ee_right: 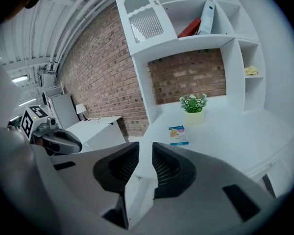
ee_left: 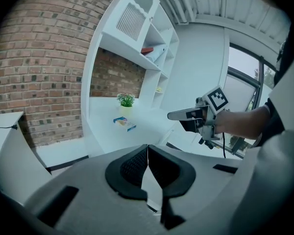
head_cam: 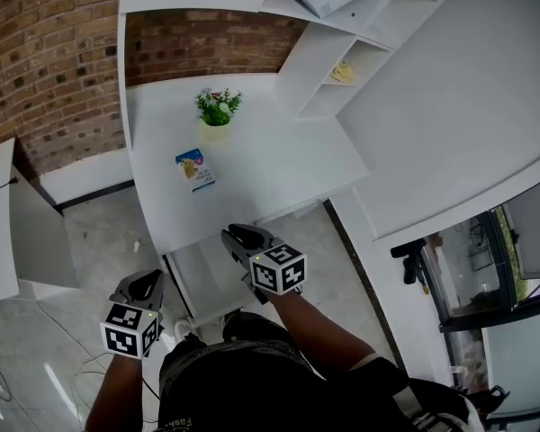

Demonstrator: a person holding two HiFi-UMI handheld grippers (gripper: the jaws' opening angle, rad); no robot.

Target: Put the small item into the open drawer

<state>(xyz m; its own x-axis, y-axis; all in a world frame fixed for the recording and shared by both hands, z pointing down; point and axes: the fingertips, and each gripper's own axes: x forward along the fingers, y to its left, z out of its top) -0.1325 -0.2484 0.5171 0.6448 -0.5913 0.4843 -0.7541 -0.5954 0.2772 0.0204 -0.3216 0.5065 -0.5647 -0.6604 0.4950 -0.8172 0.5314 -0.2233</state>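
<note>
**Small item:** a flat box [head_cam: 195, 169] with blue and orange print lay on the white desk [head_cam: 279, 160], left of centre in the head view. It sat just below a potted plant [head_cam: 218, 108] and apart from it. Neither tool touched it. In the right gripper view the same box [ee_right: 178, 135] lay above the pads, mid-frame.

**Drawer:** a white drawer [head_cam: 202, 282] appeared to stand pulled out under the desk's front edge, lower centre of the head view. Its contents could not be made out.

**Left gripper** [head_cam: 146, 283]: lower left of the head view, over the floor and clear of the desk. In its own view its black pads [ee_left: 133, 166] met at the tips, with nothing between them.

**Right gripper** [head_cam: 243, 237]: centre of the head view, at the desk's front edge above the drawer. In its own view its pads [ee_right: 118, 166] stood a narrow slit apart and gripped nothing.

**Surroundings:**
- A brick wall [head_cam: 45, 61] stood at the upper left.
- White shelving [head_cam: 328, 57] stood at the upper right.
- A yellow object [head_cam: 343, 72] lay in one cubby.
- A red book [ee_right: 191, 28] leaned on the top shelf.
</note>
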